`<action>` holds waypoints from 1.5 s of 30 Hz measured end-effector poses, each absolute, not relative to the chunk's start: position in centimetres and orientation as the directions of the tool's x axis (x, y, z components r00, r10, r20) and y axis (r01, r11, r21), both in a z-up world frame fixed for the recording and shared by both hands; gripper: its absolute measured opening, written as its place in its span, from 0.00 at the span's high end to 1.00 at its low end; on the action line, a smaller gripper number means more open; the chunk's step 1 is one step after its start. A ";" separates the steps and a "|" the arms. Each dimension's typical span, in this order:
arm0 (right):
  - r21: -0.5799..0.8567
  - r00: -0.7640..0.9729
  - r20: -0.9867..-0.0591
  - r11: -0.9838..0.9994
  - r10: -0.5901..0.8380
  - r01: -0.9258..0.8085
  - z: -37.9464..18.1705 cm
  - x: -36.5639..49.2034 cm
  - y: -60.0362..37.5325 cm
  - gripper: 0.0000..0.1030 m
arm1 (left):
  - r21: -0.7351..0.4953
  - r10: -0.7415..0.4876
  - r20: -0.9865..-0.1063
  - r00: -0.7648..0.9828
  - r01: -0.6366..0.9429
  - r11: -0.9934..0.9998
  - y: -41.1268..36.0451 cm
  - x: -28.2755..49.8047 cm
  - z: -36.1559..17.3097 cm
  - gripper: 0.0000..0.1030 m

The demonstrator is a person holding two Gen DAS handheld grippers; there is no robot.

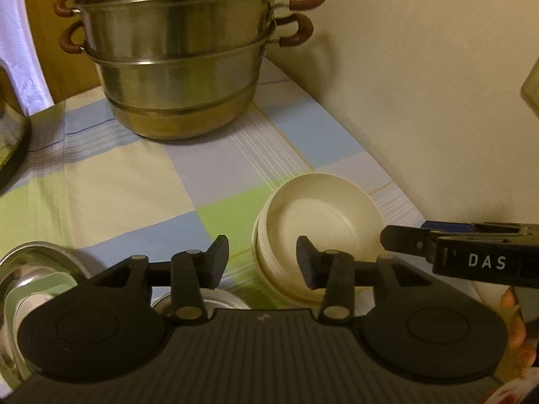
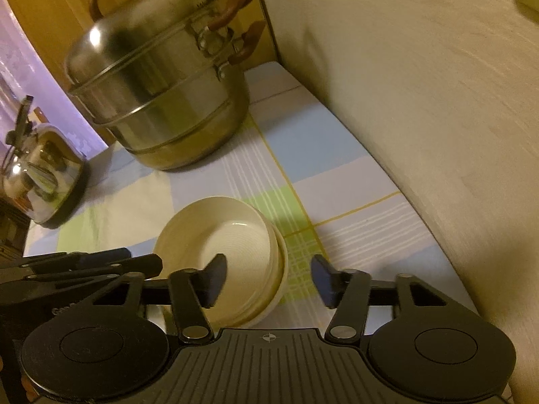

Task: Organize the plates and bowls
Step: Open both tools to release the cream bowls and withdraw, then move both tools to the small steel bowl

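A stack of cream bowls (image 1: 320,215) sits on the checked tablecloth near the wall; it also shows in the right wrist view (image 2: 232,245). My left gripper (image 1: 262,262) is open and empty, its jaws straddling the stack's left rim, with one finger over the bowl's inside. My right gripper (image 2: 269,281) is open and empty, its jaws straddling the stack's right rim. The right gripper's body also shows at the right of the left wrist view (image 1: 471,252). A steel dish (image 1: 37,269) lies at the lower left, partly hidden by my left gripper.
A tall steel steamer pot (image 1: 178,57) with brown handles stands at the back (image 2: 158,77). A shiny kettle (image 2: 40,175) stands at the far left. A cream wall (image 2: 421,101) runs along the right side of the table. A small steel bowl (image 1: 219,299) peeks out under my left gripper.
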State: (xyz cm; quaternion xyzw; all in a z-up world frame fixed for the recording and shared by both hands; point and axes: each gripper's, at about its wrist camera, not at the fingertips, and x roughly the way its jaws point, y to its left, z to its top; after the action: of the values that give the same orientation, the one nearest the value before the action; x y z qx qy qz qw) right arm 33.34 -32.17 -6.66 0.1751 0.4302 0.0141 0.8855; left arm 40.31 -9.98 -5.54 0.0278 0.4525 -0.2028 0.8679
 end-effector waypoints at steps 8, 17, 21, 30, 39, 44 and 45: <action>0.323 0.689 -0.701 0.943 0.184 0.076 -4.9 28.8 -31.8 0.28 | -0.109 -0.304 -0.764 0.569 0.350 0.930 -8.2 35.6 -3.2 0.53; 0.330 0.701 -0.677 0.944 0.225 0.015 -3.8 23.2 -31.2 0.25 | -0.105 -0.281 -0.756 0.592 0.314 0.944 -5.9 29.3 -1.7 0.50; 0.340 0.694 -0.677 0.940 0.246 -0.002 -3.7 21.1 -30.8 0.25 | -0.106 -0.269 -0.759 0.593 0.296 0.949 -5.0 26.5 -1.3 0.50; 0.352 0.671 -0.680 0.934 0.296 -0.055 -4.0 17.2 -29.6 0.25 | -0.107 -0.224 -0.778 0.587 0.228 0.968 -2.9 20.7 -1.6 0.50; 0.344 0.624 -0.703 0.931 0.341 -0.122 -5.3 15.0 -27.7 0.25 | -0.109 -0.183 -0.798 0.574 0.162 0.981 -1.7 17.4 -2.5 0.50; 0.340 0.585 -0.726 0.928 0.363 -0.154 -6.4 14.5 -26.4 0.25 | -0.100 -0.155 -0.810 0.566 0.128 0.987 -1.2 16.6 -3.2 0.50; 0.338 0.577 -0.730 0.927 0.367 -0.162 -6.6 14.5 -26.2 0.25 | -0.099 -0.151 -0.813 0.563 0.122 0.988 -1.1 16.5 -3.3 0.50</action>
State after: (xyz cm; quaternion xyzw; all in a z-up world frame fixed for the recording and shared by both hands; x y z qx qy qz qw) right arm 14.45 -26.17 -6.59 0.1178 0.4347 0.1503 0.8801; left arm 16.49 -1.13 -3.35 -0.0158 0.4613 -0.0774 0.8837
